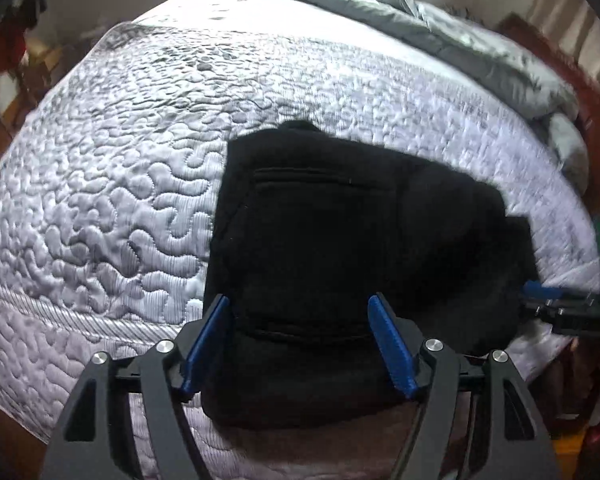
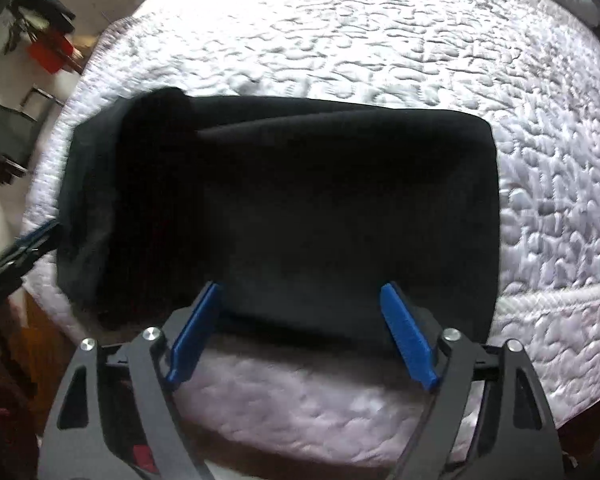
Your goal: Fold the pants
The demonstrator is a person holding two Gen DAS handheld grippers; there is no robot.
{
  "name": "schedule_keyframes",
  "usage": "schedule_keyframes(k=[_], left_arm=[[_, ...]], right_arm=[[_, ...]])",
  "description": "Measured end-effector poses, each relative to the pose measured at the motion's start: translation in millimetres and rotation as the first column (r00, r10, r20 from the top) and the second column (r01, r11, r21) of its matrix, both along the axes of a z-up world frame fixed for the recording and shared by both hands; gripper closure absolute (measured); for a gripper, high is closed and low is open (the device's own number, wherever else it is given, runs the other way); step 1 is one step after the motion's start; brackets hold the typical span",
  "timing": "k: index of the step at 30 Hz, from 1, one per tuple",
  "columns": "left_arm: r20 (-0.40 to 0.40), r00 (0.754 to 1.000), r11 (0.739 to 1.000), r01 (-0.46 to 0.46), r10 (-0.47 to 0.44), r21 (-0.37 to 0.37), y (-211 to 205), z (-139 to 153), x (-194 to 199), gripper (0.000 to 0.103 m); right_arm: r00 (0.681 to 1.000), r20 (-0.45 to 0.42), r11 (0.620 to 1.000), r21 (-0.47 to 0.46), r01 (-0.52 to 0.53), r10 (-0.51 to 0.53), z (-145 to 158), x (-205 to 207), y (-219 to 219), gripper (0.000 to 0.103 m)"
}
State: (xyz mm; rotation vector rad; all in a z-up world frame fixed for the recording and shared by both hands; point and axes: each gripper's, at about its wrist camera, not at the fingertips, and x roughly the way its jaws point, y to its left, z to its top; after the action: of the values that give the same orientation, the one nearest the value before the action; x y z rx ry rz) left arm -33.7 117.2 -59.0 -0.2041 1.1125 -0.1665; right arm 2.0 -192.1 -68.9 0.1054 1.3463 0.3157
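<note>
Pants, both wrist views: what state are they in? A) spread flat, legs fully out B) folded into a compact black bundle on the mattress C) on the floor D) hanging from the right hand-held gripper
B: the black pants lie as a compact folded bundle on the quilted mattress, with both hand-held grippers open and holding nothing.

Black pants (image 1: 332, 240) are lying folded into a compact rectangle, pocket seam showing, overhanging the mattress's (image 1: 112, 184) near edge.

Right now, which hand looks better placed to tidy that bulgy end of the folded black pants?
Left, probably. The left gripper hangs open over the black pants' lumpy end; the right gripper faces the smooth end.
</note>
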Motion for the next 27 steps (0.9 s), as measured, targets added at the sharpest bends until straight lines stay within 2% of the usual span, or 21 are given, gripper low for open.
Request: schedule_keyframes(k=[1,4,6,9,15,18,20,22,23,26,27], left_arm=[[-0.002,1.000,1.000,-0.025,0.025,-0.016,6,3,-2,0.031],[-0.021,0.998,0.998,-0.059,0.059,0.026,14,8,-1,0.030],[-0.049,0.997,0.995,-0.062,0.066,0.078,15,7,-1,0.030],[-0.070,0.996,0.995,-0.049,0.055,0.088,17,2,-1,0.030],[-0.092,0.992,0.996,-0.085,0.086,0.022,32,-2,-6,0.026],[-0.097,0.991,0.996,-0.094,0.094,0.009,36,-4,-9,0.026],[-0.101,0.990,0.995,-0.097,0.097,0.005,38,-5,-9,0.026],[-0.105,0.990,0.995,-0.097,0.096,-0.004,38,-6,-10,0.026],[-0.106,0.990,0.995,-0.097,0.096,-0.007,38,-6,-9,0.026],[-0.110,0.990,0.995,-0.096,0.094,-0.010,38,-6,-9,0.026],[-0.112,0.989,0.995,-0.095,0.093,-0.010,38,-7,-10,0.025]], right_arm=[[1.000,-0.003,1.000,0.020,-0.002,0.002,5,-1,1,0.023],[1.000,0.021,0.999,0.028,-0.023,0.023,22,-6,14,0.023],[0.998,0.034,0.997,0.054,-0.049,0.047,33,-7,25,0.022],[0.996,0.014,0.989,0.116,-0.091,0.090,38,-4,43,0.017],[0.992,-0.092,0.987,0.138,-0.079,0.092,7,15,63,0.016],[0.990,-0.100,0.986,0.147,-0.084,0.099,0,18,70,0.016],[0.987,-0.113,0.978,0.189,-0.088,0.110,-4,18,73,0.019],[0.979,-0.152,0.957,0.273,-0.092,0.138,-10,22,80,0.029],[0.975,-0.166,0.951,0.294,-0.092,0.145,-14,23,84,0.029],[0.978,-0.134,0.964,0.231,-0.129,0.163,-17,23,95,0.039],[0.978,-0.114,0.966,0.213,-0.150,0.177,-15,22,99,0.051]])
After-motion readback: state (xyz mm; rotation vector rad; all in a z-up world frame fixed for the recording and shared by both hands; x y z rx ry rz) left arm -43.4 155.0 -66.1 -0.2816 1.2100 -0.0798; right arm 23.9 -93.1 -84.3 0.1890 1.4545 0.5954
